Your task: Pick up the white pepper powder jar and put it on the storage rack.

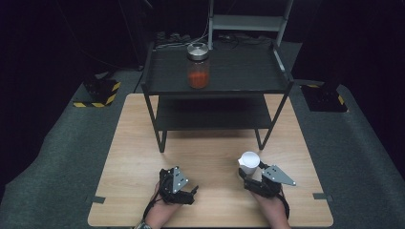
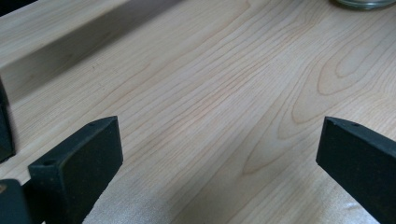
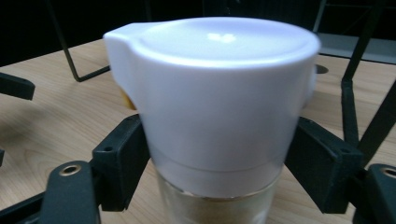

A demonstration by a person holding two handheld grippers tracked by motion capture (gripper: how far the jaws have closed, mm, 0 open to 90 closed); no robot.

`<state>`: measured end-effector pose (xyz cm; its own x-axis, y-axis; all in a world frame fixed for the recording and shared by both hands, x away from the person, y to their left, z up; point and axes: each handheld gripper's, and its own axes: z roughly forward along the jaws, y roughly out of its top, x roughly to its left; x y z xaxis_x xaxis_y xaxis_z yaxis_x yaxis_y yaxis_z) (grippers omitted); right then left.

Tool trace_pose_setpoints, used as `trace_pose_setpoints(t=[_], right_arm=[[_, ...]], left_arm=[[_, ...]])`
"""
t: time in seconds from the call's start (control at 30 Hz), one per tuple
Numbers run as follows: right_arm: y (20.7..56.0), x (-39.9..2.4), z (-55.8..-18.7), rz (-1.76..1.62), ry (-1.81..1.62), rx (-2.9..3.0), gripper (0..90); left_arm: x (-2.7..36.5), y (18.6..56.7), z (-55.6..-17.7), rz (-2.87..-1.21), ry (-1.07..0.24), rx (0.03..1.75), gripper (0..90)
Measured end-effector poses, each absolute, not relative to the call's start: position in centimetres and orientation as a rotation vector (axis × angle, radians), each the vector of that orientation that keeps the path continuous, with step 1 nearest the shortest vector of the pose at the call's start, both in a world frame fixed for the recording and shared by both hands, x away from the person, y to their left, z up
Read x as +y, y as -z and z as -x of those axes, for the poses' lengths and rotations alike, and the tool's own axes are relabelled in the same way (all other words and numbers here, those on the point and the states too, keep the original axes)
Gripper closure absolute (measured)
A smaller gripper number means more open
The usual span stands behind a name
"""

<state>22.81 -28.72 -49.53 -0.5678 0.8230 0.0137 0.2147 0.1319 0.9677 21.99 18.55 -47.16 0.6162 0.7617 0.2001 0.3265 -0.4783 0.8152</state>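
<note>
A small glass jar with a white flip cap (image 1: 250, 162) (image 3: 219, 102) stands on the wooden table near the rack's front right leg. My right gripper (image 1: 247, 173) (image 3: 217, 163) is shut on that jar, its two black pads pressed against the sides just under the cap. Lying low on the table at the front left, my left gripper (image 1: 190, 191) (image 2: 219, 154) is open, with bare wood between its jaws. On the black rack's top shelf (image 1: 239, 71) stands a glass jar with a metal lid and orange-red contents (image 1: 198, 65).
The black metal rack (image 1: 215, 114) has a lower shelf and thin legs on the table's far half. A glass base (image 2: 364, 3) peeks in at the top of the left gripper view. Grey carpet surrounds the table (image 1: 210, 157); tape strips mark its front corners.
</note>
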Motion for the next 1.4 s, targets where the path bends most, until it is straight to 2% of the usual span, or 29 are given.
trace_pose_setpoints(t=[0.13,0.8,1.4], right_arm=[[49.8,-28.6,-22.6,-1.008,-1.471,1.850,28.5],[50.2,-28.3,-22.2,-1.008,-1.478,1.809,29.4],[49.1,-30.4,-20.9,-0.997,-1.515,1.736,29.6]], left_arm=[[18.5,47.2,-21.9,-2.068,-0.723,0.850,0.7],[18.5,47.2,-21.9,-2.066,-0.725,0.847,0.8],[18.5,47.2,-21.9,-2.069,-0.722,0.841,0.7]])
